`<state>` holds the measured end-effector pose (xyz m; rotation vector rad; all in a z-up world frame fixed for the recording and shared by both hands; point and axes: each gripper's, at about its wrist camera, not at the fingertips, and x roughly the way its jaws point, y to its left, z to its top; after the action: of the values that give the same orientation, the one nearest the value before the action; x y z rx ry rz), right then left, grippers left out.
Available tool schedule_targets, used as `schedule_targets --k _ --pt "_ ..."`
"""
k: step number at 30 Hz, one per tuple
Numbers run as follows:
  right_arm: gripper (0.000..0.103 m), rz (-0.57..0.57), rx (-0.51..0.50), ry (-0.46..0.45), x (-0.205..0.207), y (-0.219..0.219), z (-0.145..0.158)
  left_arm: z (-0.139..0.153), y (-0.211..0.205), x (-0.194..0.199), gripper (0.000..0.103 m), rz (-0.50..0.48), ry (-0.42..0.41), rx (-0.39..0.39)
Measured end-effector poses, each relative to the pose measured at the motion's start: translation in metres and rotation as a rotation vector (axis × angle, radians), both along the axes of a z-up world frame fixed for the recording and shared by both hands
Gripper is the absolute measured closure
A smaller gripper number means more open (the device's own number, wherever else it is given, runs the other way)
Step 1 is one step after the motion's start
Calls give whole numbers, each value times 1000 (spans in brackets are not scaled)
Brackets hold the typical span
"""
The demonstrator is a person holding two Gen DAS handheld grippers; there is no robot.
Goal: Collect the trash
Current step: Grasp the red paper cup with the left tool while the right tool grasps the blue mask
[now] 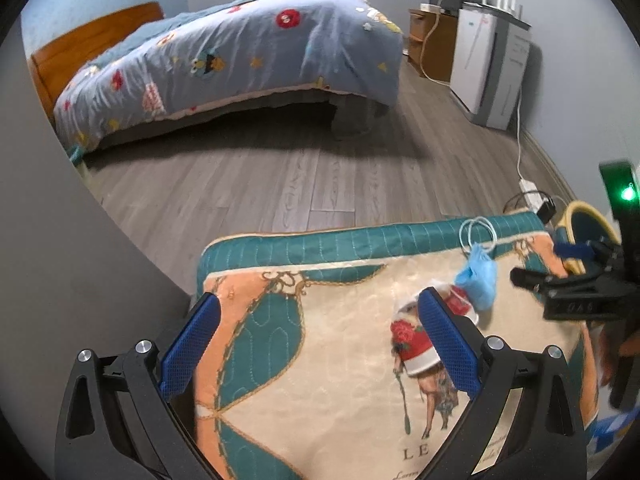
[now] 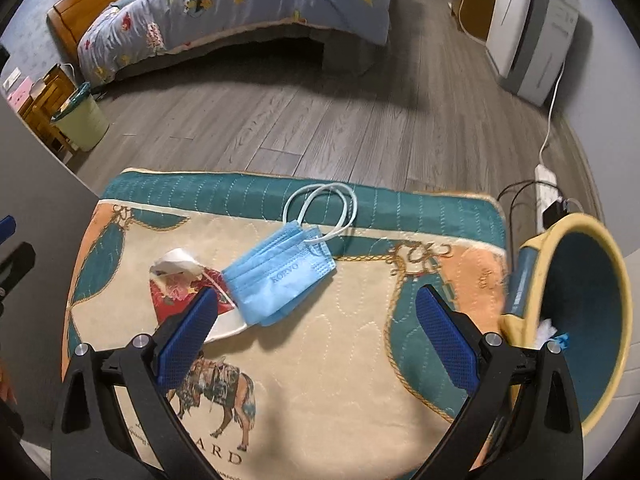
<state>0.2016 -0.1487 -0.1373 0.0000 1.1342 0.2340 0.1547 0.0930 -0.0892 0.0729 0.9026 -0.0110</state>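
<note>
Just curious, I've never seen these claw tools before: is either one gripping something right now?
No, nothing is held. The left gripper and right gripper are both open, above the blue face mask and crushed paper cup.

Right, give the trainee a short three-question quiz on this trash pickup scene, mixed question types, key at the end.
1. True or false: the right tool is shut on the blue face mask.
2. Multiple choice: the crumpled red and white wrapper lies A) inside the yellow-rimmed bin, B) on the patterned cushion, partly under the mask, C) on the wooden floor.
3. Short answer: on which side of the cushion, as the right wrist view shows it, is the yellow-rimmed bin?

Key
1. False: both tools, the left tool too, are open and empty.
2. B.
3. The right side, its opening tilted toward the camera.
</note>
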Motion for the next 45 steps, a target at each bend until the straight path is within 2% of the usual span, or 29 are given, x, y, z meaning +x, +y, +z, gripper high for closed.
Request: schedule_targets --k 3,8,9,10,12,14,15,21,27,29,33,35,37,42,44,45 --pt "7 28 -1 24 3 10 -11 -6 0 5 5 7 20 4" --pt "30 125 -33 51 3 36 -27 -17 -1 14 5 3 54 28" --pt "42 142 -39 55 3 38 -29 -19 -2 15 5 -1 61 26" --pt "60 159 -44 64 3 40 -33 -21 -2 17 5 -4 65 28" --pt "77 175 -39 89 3 39 -36 -26 -5 19 5 -12 73 38" --pt "83 163 -10 97 4 32 -35 -33 -9 21 5 -15 90 30" --pt "90 154 -2 97 5 27 -33 -37 -13 22 5 -20 102 23" --pt "92 113 -12 61 10 0 -17 -61 -41 27 5 -58 159 17" --pt "92 90 11 67 14 -19 -16 -81 -70 36 5 -156 197 28" --pt "92 91 16 72 15 -25 -17 -84 -79 40 5 -203 194 54" --pt "92 86 31 73 15 -37 -16 -87 -88 47 10 -260 193 78" --pt "92 87 39 74 15 -41 -16 -89 -91 50 25 -278 208 77" --pt "92 92 41 72 15 -43 -15 -92 -94 52 33 -298 227 92" --pt "92 100 40 79 13 -43 -15 -91 -99 49 63 -345 243 107" --pt "91 112 22 69 11 -40 -16 -87 -98 47 76 -354 243 97" --pt "91 119 14 67 11 -37 -17 -85 -96 47 78 -356 249 81"
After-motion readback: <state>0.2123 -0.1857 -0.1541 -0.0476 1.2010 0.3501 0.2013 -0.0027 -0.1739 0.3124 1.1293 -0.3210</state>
